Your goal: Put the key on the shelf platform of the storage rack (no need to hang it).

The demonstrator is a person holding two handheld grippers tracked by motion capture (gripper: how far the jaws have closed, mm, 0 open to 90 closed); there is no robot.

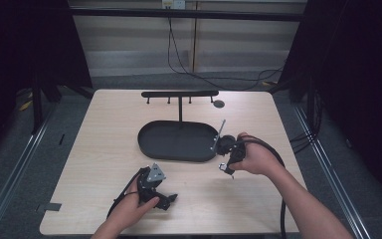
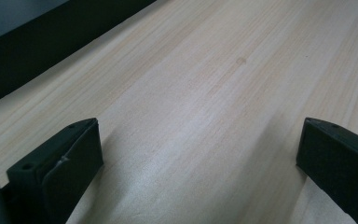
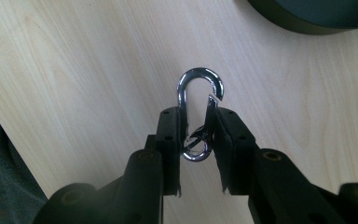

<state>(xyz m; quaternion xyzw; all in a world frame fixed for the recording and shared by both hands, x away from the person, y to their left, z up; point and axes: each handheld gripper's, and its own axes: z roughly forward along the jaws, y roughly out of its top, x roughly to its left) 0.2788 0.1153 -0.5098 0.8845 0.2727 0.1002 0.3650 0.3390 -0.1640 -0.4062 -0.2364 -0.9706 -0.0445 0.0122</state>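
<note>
A shiny metal snap hook (image 3: 197,100) is clamped between the jaws of my right gripper (image 3: 196,122), its curved end sticking out past the fingertips above the wooden table. In the high view that right gripper (image 1: 225,167) is held just right of the black oval tray (image 1: 151,144), by its near right rim. My left gripper (image 1: 165,200) rests low near the table's front edge, left of centre. Its jaws stand wide apart, with bare wood between the fingertips (image 2: 81,149).
A black rack with several small pegs (image 1: 179,94) rises on a post from the tray's far side. A small dark disc (image 1: 219,103) lies near the rack's right end. Cables trail from both grippers toward the table's front edge.
</note>
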